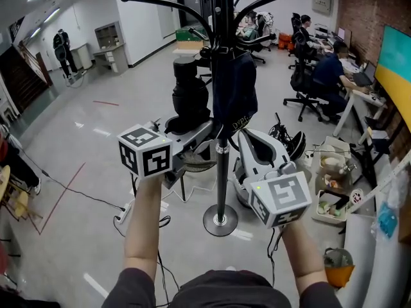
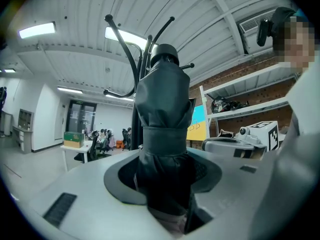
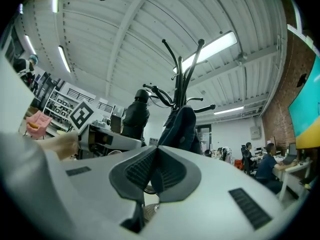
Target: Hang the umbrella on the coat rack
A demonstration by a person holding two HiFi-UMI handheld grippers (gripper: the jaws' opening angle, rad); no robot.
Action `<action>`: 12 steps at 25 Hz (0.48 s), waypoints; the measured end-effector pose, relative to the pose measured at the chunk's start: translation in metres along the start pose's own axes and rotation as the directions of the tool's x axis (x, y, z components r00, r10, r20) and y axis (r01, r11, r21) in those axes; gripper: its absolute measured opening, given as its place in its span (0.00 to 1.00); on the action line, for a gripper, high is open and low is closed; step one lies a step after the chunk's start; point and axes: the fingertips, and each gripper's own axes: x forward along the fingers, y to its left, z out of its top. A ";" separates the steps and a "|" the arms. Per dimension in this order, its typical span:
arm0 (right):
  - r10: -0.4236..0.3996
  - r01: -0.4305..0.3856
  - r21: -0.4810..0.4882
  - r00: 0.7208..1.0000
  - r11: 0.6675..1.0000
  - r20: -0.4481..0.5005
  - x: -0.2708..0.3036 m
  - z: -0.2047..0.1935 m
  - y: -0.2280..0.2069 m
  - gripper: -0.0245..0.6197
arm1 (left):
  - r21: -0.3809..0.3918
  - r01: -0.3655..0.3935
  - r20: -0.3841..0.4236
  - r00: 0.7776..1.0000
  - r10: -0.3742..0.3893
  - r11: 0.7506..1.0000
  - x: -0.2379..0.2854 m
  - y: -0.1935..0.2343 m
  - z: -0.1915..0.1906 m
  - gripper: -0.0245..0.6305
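Our left tool (image 2: 164,184): held level, jaws clamped on the umbrella (image 2: 162,114). Our right tool (image 3: 152,176): jaws together, empty.

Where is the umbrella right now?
In the head view, the folded black umbrella stands upright in the left gripper, just left of the coat rack and the dark cloth hanging on it.

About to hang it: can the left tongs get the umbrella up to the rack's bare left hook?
Probably yes. The left tongs grip the umbrella upright beside the coat rack; the left hook is bare, and the dark cloth hangs clear of it.
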 end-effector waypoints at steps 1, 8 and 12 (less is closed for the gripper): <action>-0.002 0.002 0.004 1.000 1.000 -0.008 0.001 -0.003 -0.001 0.06 | -0.004 -0.005 -0.007 1.000 0.005 1.000 0.001 0.001 -0.003 0.33; -0.003 0.004 0.029 0.999 1.000 -0.041 -0.001 -0.015 -0.003 0.06 | -0.041 -0.026 -0.035 0.999 0.025 0.999 0.002 0.003 -0.022 0.33; 0.006 -0.004 0.038 0.999 0.999 -0.051 -0.002 -0.019 0.000 0.06 | -0.062 -0.037 -0.049 0.998 0.034 0.997 0.003 0.001 -0.030 0.33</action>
